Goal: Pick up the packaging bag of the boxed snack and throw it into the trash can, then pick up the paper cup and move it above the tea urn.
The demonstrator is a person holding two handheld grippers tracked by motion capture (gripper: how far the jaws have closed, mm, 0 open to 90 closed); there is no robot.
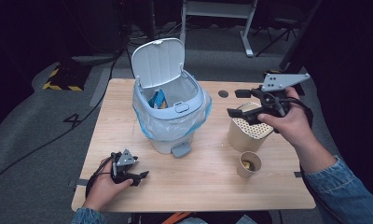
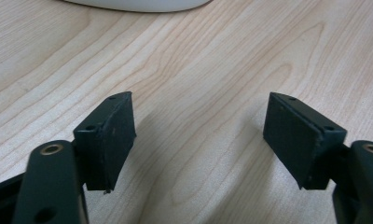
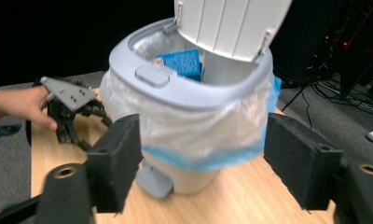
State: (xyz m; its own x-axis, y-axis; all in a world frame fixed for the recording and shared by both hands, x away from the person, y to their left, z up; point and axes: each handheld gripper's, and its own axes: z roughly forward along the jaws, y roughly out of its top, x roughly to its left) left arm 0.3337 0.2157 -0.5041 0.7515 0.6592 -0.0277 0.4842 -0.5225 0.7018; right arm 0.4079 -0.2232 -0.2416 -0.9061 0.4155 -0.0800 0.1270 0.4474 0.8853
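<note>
The bin (image 1: pixel 168 109) sits at the centre of the high view with its lid (image 1: pixel 157 62) tipped up and a blue packet (image 1: pixel 156 99) already inside the liner. At the right of that view the right gripper (image 1: pixel 238 103) hangs above the big paper cup (image 1: pixel 247 133), jaws spread wide with nothing between them; its own view looks past both pads at the bin. A small cup (image 1: pixel 248 164) with scraps stands just below the big one. At the lower left the left gripper (image 1: pixel 137 176) rests low on the table (image 1: pixel 208 186), jaws also apart and empty.

The work in hand looks like clearing rubbish into the bin, with 2 cups left. The risks:
- Squeezing the big cup too hard could crush its thin wall and let it slip.
- Lifting the small cup tilted could spill its scraps on the table.
- A cup carried low could strike the bin's rim or knock the lid shut.
</note>
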